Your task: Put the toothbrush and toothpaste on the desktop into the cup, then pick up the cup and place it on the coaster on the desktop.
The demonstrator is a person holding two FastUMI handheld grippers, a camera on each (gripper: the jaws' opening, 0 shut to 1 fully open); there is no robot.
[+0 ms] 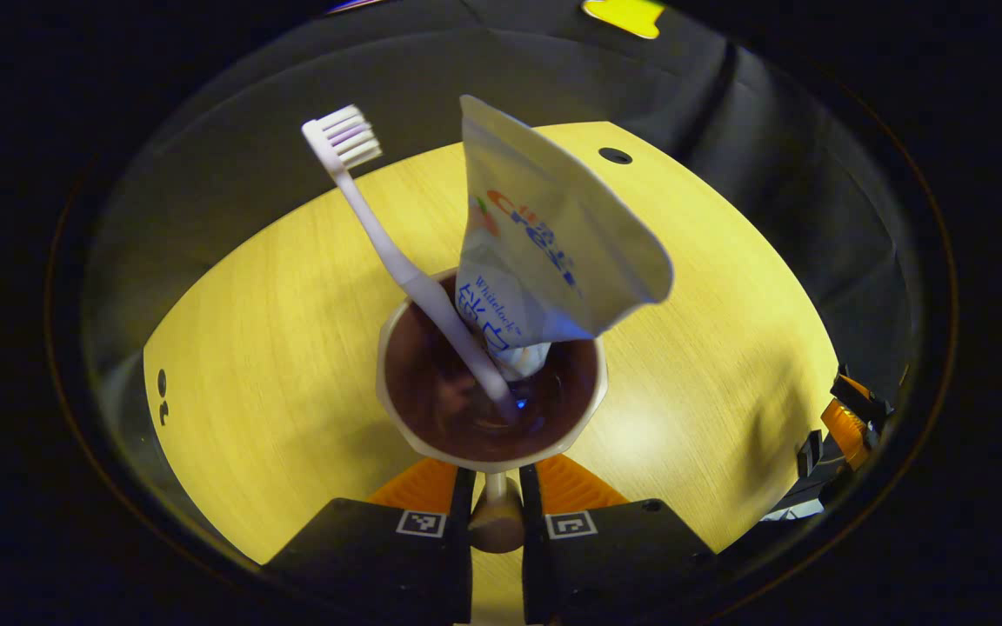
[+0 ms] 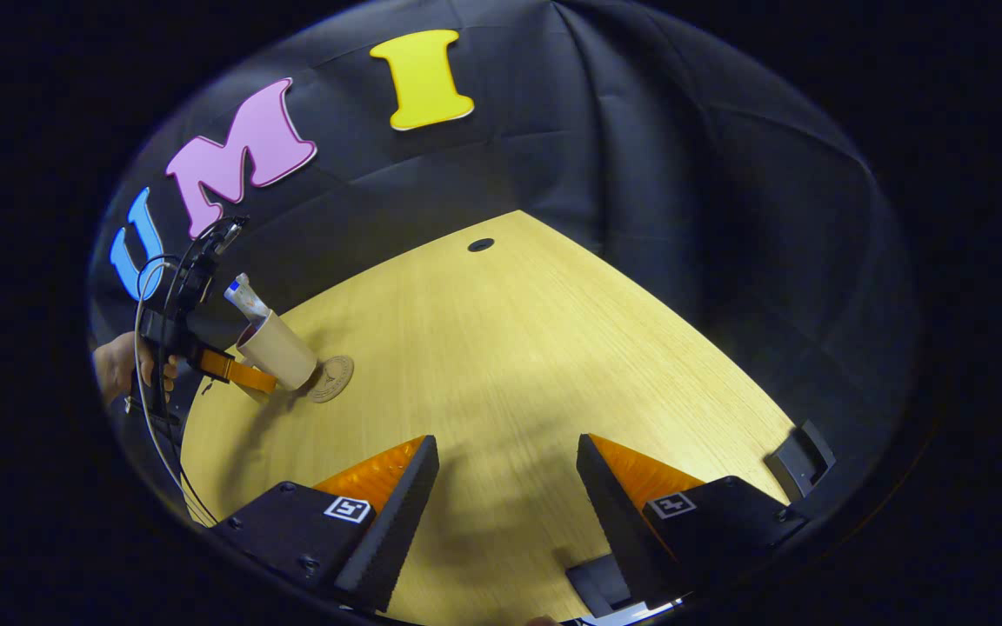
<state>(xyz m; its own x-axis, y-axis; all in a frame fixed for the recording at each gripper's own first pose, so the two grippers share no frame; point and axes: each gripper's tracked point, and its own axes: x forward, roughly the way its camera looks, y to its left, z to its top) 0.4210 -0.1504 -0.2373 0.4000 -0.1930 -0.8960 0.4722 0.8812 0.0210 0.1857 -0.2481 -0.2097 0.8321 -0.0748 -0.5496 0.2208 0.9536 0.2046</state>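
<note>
The toothpaste (image 1: pixel 544 252) tube reads "Whitelock" in blue. It stands with the toothbrush (image 1: pixel 397 261) in the cup (image 1: pixel 490 382). The left gripper (image 1: pixel 496 513) is clamped on the cup's handle, holding it tilted beside the coaster (image 2: pixel 332 379) on the counter (image 2: pixel 510 348). The right gripper (image 2: pixel 508 487) hangs spread wide, holding nothing.

The right gripper (image 2: pixel 508 487) hangs with its fingers spread wide over bare tabletop (image 2: pixel 536 348). Far off, the left gripper (image 2: pixel 244 372), held by a hand (image 2: pixel 123 365), grips the tilted cup (image 2: pixel 279 352) beside the coaster (image 2: pixel 331 378); the toothpaste (image 2: pixel 246 298) sticks out.
</note>
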